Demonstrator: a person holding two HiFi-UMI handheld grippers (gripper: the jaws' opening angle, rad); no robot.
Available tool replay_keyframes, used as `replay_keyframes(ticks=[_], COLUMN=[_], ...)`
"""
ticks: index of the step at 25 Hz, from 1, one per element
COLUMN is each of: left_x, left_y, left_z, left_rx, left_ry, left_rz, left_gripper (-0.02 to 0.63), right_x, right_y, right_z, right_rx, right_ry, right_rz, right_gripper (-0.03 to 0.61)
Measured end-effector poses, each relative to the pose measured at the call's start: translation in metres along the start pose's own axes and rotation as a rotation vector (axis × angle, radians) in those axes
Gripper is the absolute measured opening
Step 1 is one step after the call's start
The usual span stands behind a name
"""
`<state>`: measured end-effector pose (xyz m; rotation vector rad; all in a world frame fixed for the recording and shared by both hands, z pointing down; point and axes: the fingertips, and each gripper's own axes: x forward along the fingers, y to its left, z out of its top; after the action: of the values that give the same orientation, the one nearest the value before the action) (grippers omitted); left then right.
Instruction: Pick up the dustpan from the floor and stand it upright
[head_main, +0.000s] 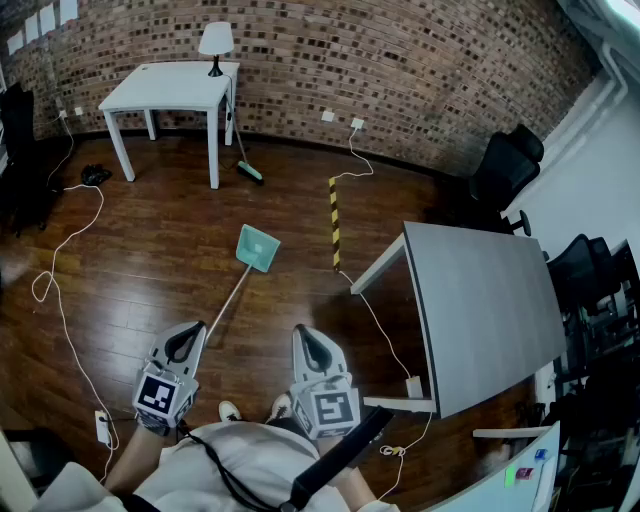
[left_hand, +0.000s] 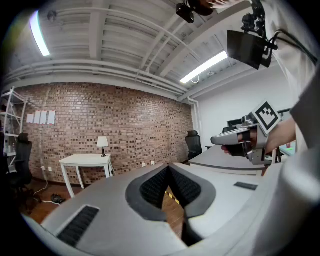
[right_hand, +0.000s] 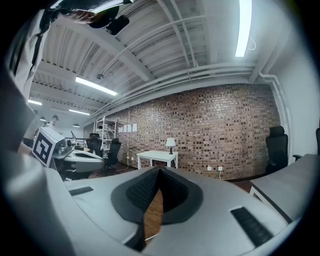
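Observation:
A teal dustpan (head_main: 258, 247) lies flat on the dark wood floor in the head view. Its long pale handle (head_main: 226, 304) runs down-left toward me. My left gripper (head_main: 190, 331) is held level close to my body, its tip just left of the handle's near end and above it. It is shut with nothing in it. To its right, my right gripper (head_main: 305, 336) is also shut and empty. In the left gripper view the pads (left_hand: 155, 186) meet, and the right gripper (left_hand: 235, 140) shows beyond them. The right gripper view shows closed pads (right_hand: 141, 189) and the left gripper (right_hand: 82, 156).
A white table (head_main: 170, 85) with a lamp (head_main: 215, 40) stands at the brick wall, and a broom (head_main: 247, 170) leans by its leg. A grey desk (head_main: 490, 310) fills the right. A yellow-black floor strip (head_main: 334, 220) lies ahead, white cables (head_main: 60, 280) trail at left, and an office chair (head_main: 505, 165) stands far right.

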<state>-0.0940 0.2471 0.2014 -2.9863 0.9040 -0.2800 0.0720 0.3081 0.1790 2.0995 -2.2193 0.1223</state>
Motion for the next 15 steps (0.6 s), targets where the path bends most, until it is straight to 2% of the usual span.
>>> replay_keyframes(ticks=[3, 8, 12, 15], left_x=[-0.001, 0.010, 0.035, 0.064], left_y=[0.012, 0.022, 0.032, 0.039], left_z=[-0.006, -0.020, -0.023, -0.019], left_rx=[0.020, 0.021, 0.045, 0.023], left_ry=[-0.013, 0.037, 0.022, 0.062], left_rz=[0.002, -0.021, -0.016, -0.010], left_gripper=[0.012, 0.012, 0.012, 0.012], right_x=[0.005, 0.013, 0.027, 0.051], right_y=[0.001, -0.006, -0.027, -0.048], right_z=[0.004, -0.003, -0.016, -0.018], right_rx=[-0.011, -0.009, 0.015, 0.022], right_ry=[-0.024, -0.018, -0.002, -0.012], right_rz=[-0.022, -0.057, -0.067, -0.065], right_gripper=[-0.018, -0.018, -0.018, -0.018])
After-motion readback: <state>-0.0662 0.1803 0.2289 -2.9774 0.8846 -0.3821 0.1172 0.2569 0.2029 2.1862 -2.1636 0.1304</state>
